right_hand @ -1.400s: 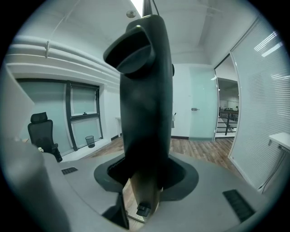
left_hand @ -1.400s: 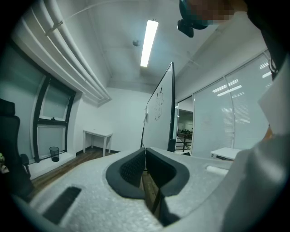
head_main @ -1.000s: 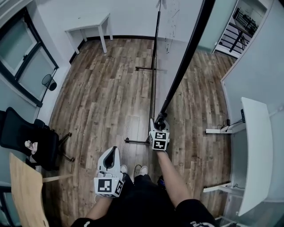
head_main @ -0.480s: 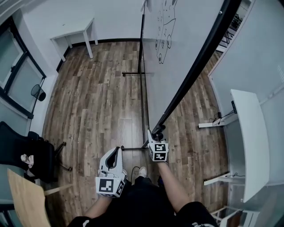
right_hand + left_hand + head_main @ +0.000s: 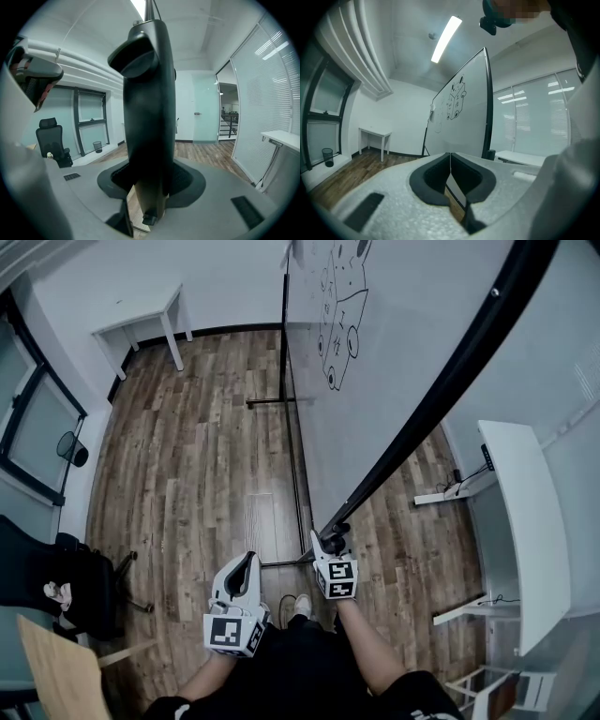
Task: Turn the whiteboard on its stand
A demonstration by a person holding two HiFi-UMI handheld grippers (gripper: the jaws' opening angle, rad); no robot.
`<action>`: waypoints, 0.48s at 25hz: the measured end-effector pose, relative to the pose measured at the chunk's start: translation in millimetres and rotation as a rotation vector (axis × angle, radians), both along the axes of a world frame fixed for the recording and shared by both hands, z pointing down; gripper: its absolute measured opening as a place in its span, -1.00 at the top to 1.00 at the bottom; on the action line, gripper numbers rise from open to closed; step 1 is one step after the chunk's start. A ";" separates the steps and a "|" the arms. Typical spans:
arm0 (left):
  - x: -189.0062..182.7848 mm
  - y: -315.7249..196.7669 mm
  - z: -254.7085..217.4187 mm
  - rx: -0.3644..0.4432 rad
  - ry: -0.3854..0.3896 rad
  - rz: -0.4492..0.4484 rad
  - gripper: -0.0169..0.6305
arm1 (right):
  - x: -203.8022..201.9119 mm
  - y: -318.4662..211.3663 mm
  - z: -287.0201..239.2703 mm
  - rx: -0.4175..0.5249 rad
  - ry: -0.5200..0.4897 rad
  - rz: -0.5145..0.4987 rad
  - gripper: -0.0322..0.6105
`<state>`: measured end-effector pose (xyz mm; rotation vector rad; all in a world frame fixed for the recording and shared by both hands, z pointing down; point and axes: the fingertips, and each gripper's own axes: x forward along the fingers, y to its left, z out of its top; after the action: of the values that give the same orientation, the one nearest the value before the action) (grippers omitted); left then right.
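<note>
Nearest me, my left gripper (image 5: 246,563) idles closed and empty, just left of the stand (image 5: 292,474). My right gripper (image 5: 328,542) clamps the black frame edge of the whiteboard (image 5: 394,362), which slants above the stand. I judge the turn partway, with more swing needed.

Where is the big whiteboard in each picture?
Head view: the whiteboard fills the upper right, its black edge slanting down to the right tool.
Left gripper view: the whiteboard stands in the middle, drawing showing.
Right gripper view: only its black edge, dead centre between the jaws.
Shared landmark: the wooden floor.
</note>
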<state>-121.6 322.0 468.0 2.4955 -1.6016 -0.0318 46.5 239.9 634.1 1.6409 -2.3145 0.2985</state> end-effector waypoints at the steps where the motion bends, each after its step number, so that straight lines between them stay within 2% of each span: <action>1: -0.2 -2.2 0.2 -0.003 0.000 0.003 0.89 | -0.1 1.6 -0.4 0.001 0.001 0.002 0.38; 12: 4.9 -19.6 -7.4 0.000 -0.001 0.025 0.89 | -1.7 12.2 -6.4 -0.018 0.007 0.000 0.38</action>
<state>-116.7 302.4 460.6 2.5159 -1.5707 -0.0273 44.8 252.1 627.7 1.6311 -2.3003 0.3122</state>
